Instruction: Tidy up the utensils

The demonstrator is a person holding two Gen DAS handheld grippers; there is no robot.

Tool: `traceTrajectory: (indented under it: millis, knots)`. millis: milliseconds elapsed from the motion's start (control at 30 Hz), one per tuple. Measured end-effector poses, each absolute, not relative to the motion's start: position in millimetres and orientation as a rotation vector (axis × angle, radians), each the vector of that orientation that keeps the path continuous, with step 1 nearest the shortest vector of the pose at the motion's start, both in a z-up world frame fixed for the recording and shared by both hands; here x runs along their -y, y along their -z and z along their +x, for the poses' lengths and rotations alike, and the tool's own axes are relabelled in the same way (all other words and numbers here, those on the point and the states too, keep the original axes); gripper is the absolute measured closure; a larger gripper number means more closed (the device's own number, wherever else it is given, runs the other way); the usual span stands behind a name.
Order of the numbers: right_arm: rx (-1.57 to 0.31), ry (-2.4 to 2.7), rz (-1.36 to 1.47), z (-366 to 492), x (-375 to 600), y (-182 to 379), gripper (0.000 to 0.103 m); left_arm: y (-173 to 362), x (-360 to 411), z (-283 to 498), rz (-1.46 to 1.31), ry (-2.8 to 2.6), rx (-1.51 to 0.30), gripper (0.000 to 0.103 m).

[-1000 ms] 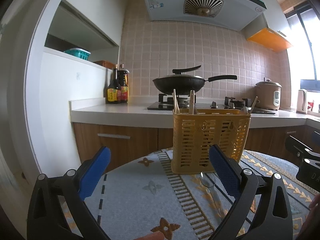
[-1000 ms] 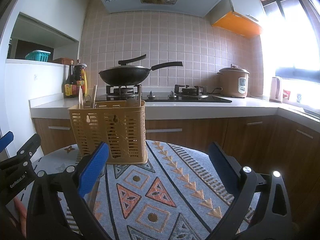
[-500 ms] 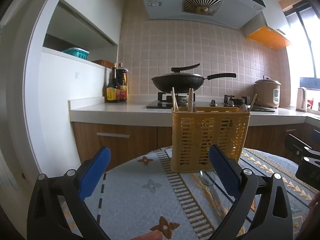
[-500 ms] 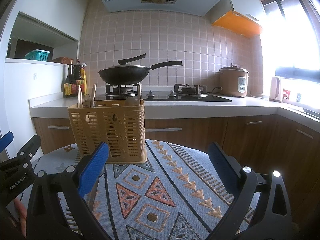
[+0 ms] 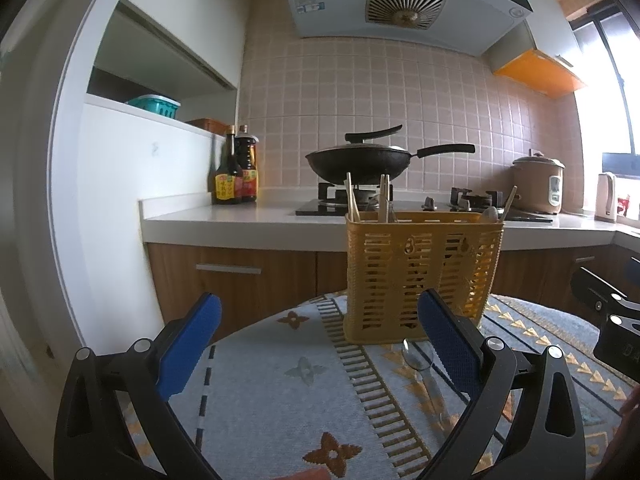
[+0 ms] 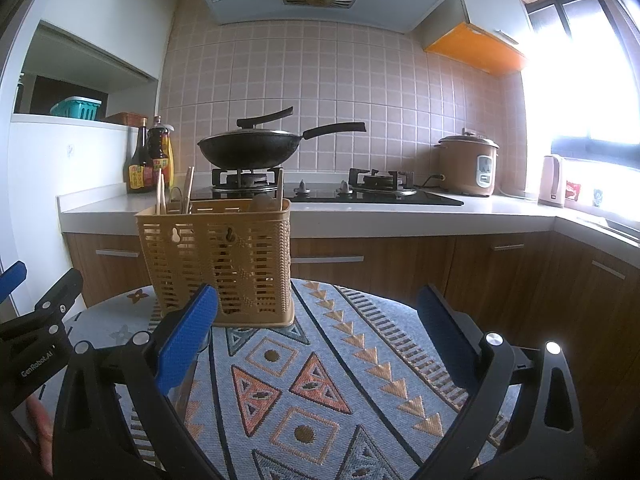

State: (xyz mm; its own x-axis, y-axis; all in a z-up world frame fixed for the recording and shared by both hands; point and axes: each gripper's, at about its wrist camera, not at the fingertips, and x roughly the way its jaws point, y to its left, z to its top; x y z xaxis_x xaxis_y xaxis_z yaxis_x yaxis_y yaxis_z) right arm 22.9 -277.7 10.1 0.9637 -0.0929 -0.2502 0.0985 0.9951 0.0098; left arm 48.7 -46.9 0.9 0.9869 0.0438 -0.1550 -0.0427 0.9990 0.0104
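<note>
Here both hand-held grippers [image 5: 320,344] [image 6: 316,340] hover level, jaws spread, facing the utensil basket [image 5: 420,272].

My left tongs [image 5: 320,332]: two matte black plastic arms with triangular cut-outs, silver round screw heads, blue ribbed rubber pads [image 5: 188,344]. My right tongs [image 6: 316,332]: identical build; the left frame seen beside them bears white "GenRobot.AI" lettering. Bare skin shows at lower edges.

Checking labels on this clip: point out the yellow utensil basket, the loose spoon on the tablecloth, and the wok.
yellow utensil basket [image 5: 420,276], left wrist view, on its slatted front wall.
spoon [image 5: 416,357], left wrist view, on its bowl, in front of the basket.
wok [image 6: 248,148], right wrist view, on its black side.
</note>
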Motion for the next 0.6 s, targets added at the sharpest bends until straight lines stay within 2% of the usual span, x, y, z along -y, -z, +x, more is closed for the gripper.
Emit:
traceTrajectory:
  millis: [600]
  knots:
    - [-0.265, 0.098, 0.013, 25.0, 278.4, -8.7, 0.008, -2.1, 45.0, 47.7, 0.017, -0.045, -0.146, 0.008]
